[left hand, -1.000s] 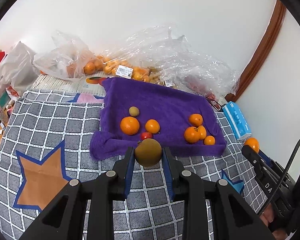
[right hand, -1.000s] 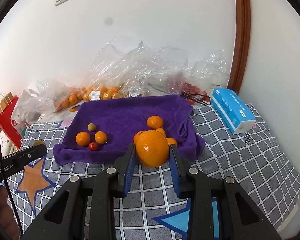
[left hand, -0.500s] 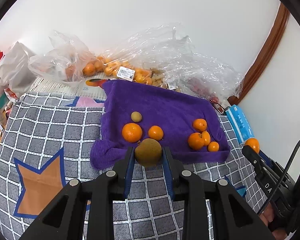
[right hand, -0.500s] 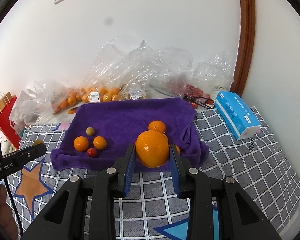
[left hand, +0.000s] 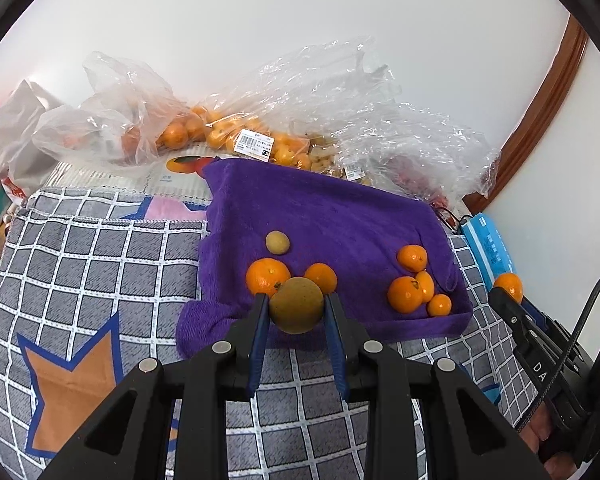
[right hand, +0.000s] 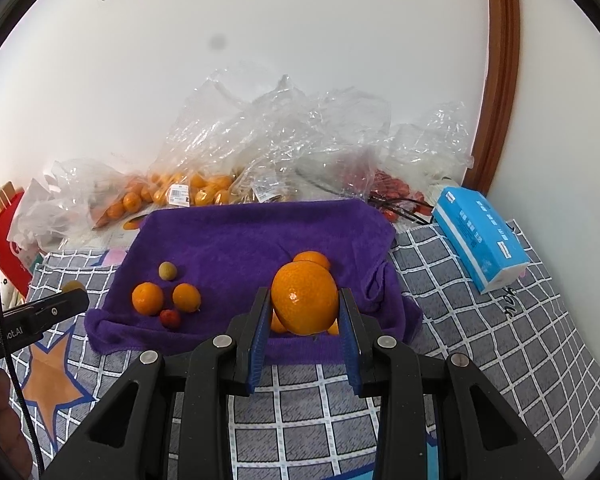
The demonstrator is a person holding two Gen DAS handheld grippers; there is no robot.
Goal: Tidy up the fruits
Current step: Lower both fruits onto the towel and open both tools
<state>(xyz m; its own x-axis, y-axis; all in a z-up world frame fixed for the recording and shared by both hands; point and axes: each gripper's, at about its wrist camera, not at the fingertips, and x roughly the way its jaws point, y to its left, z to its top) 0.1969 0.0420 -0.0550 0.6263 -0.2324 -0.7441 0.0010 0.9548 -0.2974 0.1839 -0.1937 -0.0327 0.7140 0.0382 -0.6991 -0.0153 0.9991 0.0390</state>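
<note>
A purple towel lies on the checked cloth. My left gripper is shut on a brownish-green round fruit, held over the towel's near left edge. My right gripper is shut on a large orange, held over the towel's near right part. On the towel's left lie an orange, a smaller orange, a small green fruit and a small red fruit. On its right lies a cluster of small oranges, partly hidden behind the large orange in the right wrist view.
Clear plastic bags with oranges and red fruit line the wall behind the towel. A blue tissue pack lies at the right. A red paper bag stands at the far left. The checked cloth has star patterns.
Both grippers have moved forward toward the towel with their fruit still held. The towel and its fruit have not moved.
</note>
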